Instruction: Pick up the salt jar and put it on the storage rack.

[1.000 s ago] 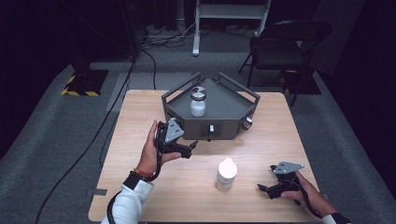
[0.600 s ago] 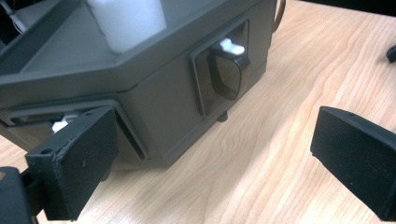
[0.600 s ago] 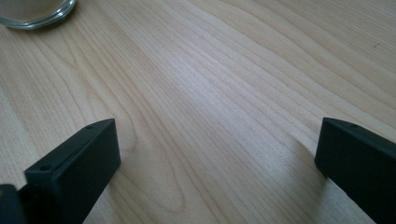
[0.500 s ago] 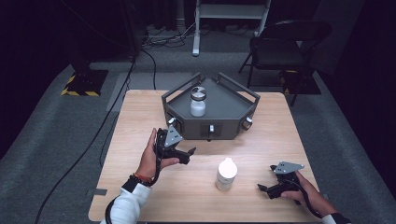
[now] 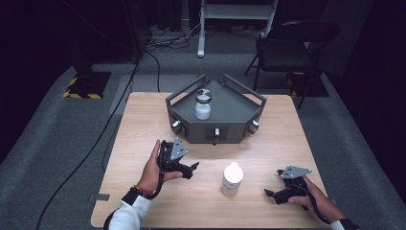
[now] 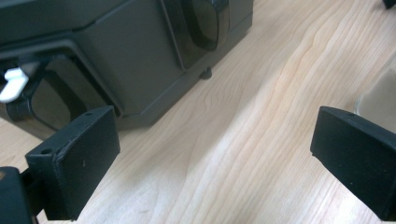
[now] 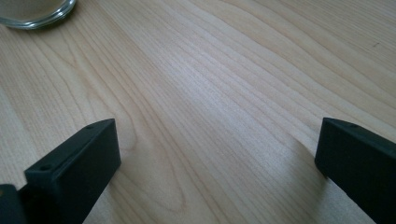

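High view: wooden table [image 5: 143,120] in frame centre, with a dark grey angular tray [image 5: 239,129] on its far half. A glass jar with a grey lid [image 5: 202,103] stands upright inside the tray, upper centre of frame. A second jar, white-capped [image 5: 232,178], stands upright on bare wood in the lower centre, well apart from the tray. Left gripper [image 5: 191,168] is held in the left hand [image 5: 153,167] at lower left of centre, off the tray's near left corner, jaws pointing toward frame right, in the direction of the white-capped jar but clear of it. Right gripper [image 5: 269,194] sits low at the lower right in the right hand [image 5: 318,201], jaws pointing frame left toward the same jar, near it but not touching. Left gripper view: both black jaws stand wide apart with nothing between them; the tray's front wall occupies the upper left, and the jar's glass edge [image 6: 373,98] appears at the right border. Right gripper view: jaws likewise spread wide over bare wood grain, nothing gripped; the jar's glass base [image 7: 35,11] sits in the upper left corner.
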Demonstrator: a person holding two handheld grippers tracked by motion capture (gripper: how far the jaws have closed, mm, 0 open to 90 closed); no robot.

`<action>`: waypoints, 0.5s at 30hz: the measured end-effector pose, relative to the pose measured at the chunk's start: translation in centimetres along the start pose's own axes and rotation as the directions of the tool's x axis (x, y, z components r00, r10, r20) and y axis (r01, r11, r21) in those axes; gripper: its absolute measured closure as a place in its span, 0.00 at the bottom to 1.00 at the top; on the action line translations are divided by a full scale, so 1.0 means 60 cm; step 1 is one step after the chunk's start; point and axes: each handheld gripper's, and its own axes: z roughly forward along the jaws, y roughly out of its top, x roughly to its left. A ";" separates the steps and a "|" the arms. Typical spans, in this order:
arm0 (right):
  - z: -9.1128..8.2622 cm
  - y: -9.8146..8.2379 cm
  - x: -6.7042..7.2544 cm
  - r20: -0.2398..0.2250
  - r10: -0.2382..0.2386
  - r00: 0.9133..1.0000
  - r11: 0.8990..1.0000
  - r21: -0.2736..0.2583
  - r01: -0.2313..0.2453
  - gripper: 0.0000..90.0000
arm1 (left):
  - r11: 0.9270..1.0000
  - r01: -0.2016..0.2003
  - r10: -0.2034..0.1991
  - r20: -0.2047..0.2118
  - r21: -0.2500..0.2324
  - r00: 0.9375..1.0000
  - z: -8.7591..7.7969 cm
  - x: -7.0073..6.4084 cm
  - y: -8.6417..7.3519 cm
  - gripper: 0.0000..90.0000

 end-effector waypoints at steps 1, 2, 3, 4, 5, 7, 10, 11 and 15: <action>0.000 0.000 0.000 0.000 0.000 1.000 1.000 0.000 0.000 0.00 | 1.000 0.004 -0.004 0.000 0.002 1.000 0.000 0.000 -0.003 0.01; 0.000 0.000 0.000 0.000 0.000 1.000 1.000 0.000 0.000 0.00 | 1.000 0.006 -0.006 -0.001 0.006 1.000 0.000 -0.001 -0.005 0.01; 0.000 0.000 0.000 0.000 0.000 1.000 1.000 0.000 0.000 0.00 | 1.000 0.005 -0.005 -0.002 0.010 1.000 0.000 -0.002 -0.007 0.01; 0.000 0.000 0.000 0.000 0.000 1.000 1.000 0.000 0.000 0.00 | 1.000 0.001 -0.001 0.000 0.019 1.000 0.000 -0.003 -0.008 0.01; 0.000 0.000 0.000 0.000 0.000 1.000 1.000 0.000 0.000 0.00 | 1.000 -0.001 0.001 -0.002 0.028 1.000 0.000 -0.004 -0.009 0.01; 0.000 0.000 0.000 0.000 0.000 1.000 1.000 0.000 0.000 0.00 | 0.999 -0.003 0.003 0.001 0.041 1.000 0.001 -0.005 -0.012 0.01; 0.000 0.000 0.000 0.000 0.000 1.000 1.000 0.000 0.000 0.00 | 0.998 -0.009 0.009 -0.004 0.058 1.000 0.000 -0.008 -0.017 0.01; 0.000 0.000 0.000 0.000 0.000 1.000 1.000 0.000 0.000 0.00 | 0.998 -0.005 0.005 -0.006 0.063 1.000 -0.001 -0.009 -0.018 0.01; 0.000 0.000 0.000 0.000 0.000 1.000 1.000 0.000 0.000 0.00 | 0.997 0.003 -0.002 -0.014 0.079 1.000 -0.004 -0.011 -0.028 0.01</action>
